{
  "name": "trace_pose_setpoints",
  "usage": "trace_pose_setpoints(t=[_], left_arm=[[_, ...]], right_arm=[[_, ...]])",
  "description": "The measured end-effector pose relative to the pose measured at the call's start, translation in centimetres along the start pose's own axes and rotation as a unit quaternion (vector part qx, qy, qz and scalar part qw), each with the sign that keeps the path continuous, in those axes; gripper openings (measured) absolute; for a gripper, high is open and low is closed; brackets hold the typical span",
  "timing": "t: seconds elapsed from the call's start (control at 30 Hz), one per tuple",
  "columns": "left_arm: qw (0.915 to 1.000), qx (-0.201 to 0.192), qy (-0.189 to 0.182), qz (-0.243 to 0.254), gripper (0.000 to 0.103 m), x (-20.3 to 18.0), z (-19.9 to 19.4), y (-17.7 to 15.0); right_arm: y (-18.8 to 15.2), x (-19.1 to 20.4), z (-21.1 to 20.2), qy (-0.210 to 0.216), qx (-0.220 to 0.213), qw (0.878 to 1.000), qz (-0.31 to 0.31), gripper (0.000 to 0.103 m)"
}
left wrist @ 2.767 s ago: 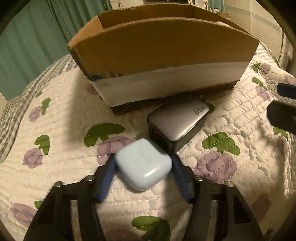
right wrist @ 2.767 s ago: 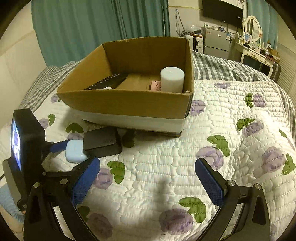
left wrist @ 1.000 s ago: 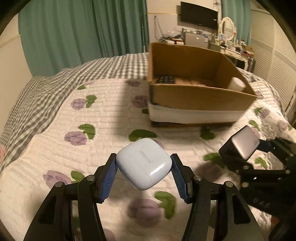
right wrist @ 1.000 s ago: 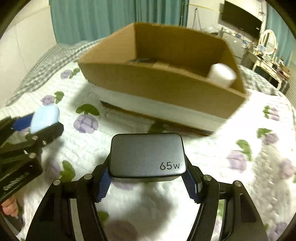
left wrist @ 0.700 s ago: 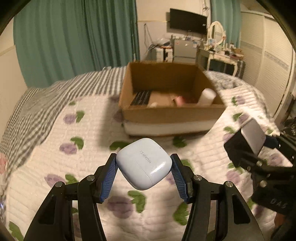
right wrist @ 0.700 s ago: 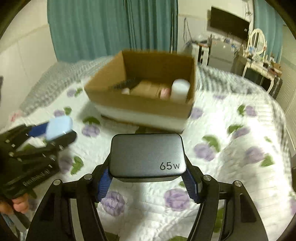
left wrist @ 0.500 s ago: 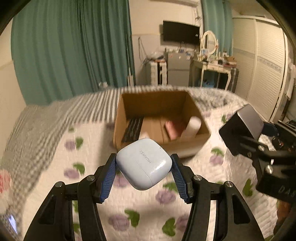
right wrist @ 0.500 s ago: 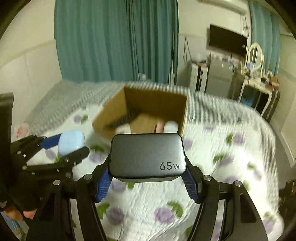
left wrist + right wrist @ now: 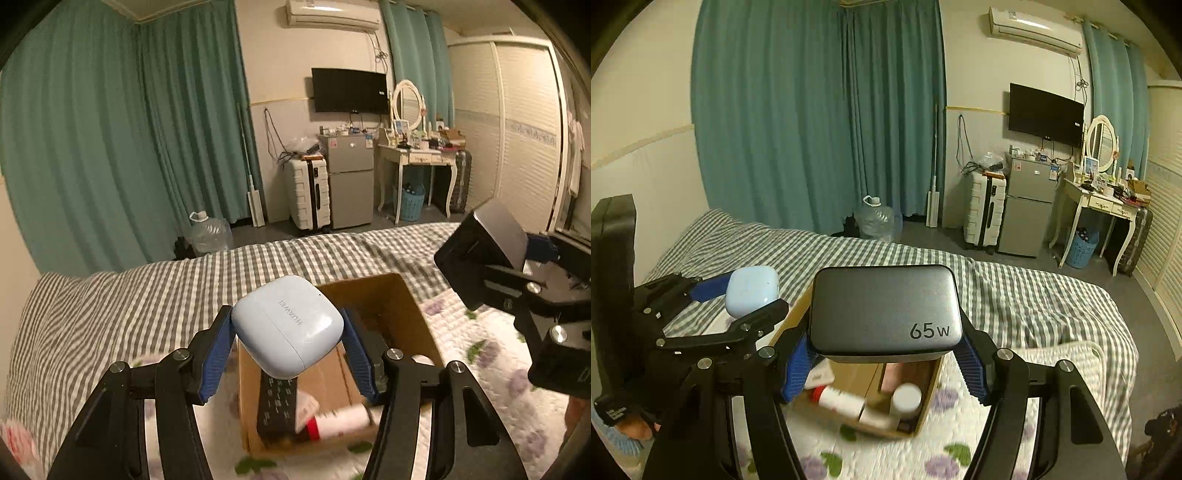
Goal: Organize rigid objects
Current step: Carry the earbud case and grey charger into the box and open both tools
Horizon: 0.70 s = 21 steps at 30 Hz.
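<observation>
The blue-padded fingers [image 9: 218,354] of the left gripper [image 9: 287,354] are clenched on a pale blue earbud case [image 9: 287,325], pinching it from both sides and holding it in the air above the near-left part of a cardboard box [image 9: 417,317]. To the right, the right gripper [image 9: 884,363] grips a grey charger [image 9: 884,306] marked 65 W between its own blue fingers [image 9: 971,365], lifted over the same box.

Seen from the right wrist, the left gripper [image 9: 738,295] and its earbud case [image 9: 752,290] sit just to the left of the charger, close but apart. From the left wrist, the charger [image 9: 484,251] is off to the right, higher than the case.

Below both, the open box [image 9: 927,387] rests on a white quilt [image 9: 491,354] printed with purple flowers and green leaves. Inside lie a black remote [image 9: 277,406], a white tube with a red band [image 9: 340,421] and a white cylinder [image 9: 905,398]. A grey-and-white striped blanket [image 9: 129,302] covers the far part of the bed. Beyond it are teal curtains [image 9: 110,147], a white suitcase [image 9: 308,192], a small grey fridge [image 9: 349,181], a wall television [image 9: 349,90] and a white dressing table [image 9: 417,158].
</observation>
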<state>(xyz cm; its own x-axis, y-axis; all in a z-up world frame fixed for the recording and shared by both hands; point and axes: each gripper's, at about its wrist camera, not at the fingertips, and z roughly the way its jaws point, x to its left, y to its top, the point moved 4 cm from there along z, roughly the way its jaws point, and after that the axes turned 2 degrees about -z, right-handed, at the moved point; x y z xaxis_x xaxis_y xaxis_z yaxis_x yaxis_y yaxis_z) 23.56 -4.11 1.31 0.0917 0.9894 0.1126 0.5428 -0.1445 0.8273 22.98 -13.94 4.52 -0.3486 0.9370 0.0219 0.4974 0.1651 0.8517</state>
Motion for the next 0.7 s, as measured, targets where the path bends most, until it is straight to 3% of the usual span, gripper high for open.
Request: trace_pose_setpoints(t=[0.3, 0.43, 0.7], left_arm=[[0.9983, 0.045, -0.032, 0.017, 0.059, -0.1, 9.2, -1.9], [0.9963, 0.068, -0.039, 0.034, 0.059, -0.8, 11.3, -3.5], [0.9907, 0.129, -0.041, 0.015, 0.059, -0.7, 13.5, -4.9]], right_arm=[[-0.7, -1.9, 10.5, 0.0, 0.058, 0.998, 0.006, 0.067], [-2.4, -2.4, 14.8, -0.003, 0.099, 0.995, 0.008, 0.067], [-5.2, -2.8, 19.4, 0.01, 0.179, 0.983, 0.032, 0.067]])
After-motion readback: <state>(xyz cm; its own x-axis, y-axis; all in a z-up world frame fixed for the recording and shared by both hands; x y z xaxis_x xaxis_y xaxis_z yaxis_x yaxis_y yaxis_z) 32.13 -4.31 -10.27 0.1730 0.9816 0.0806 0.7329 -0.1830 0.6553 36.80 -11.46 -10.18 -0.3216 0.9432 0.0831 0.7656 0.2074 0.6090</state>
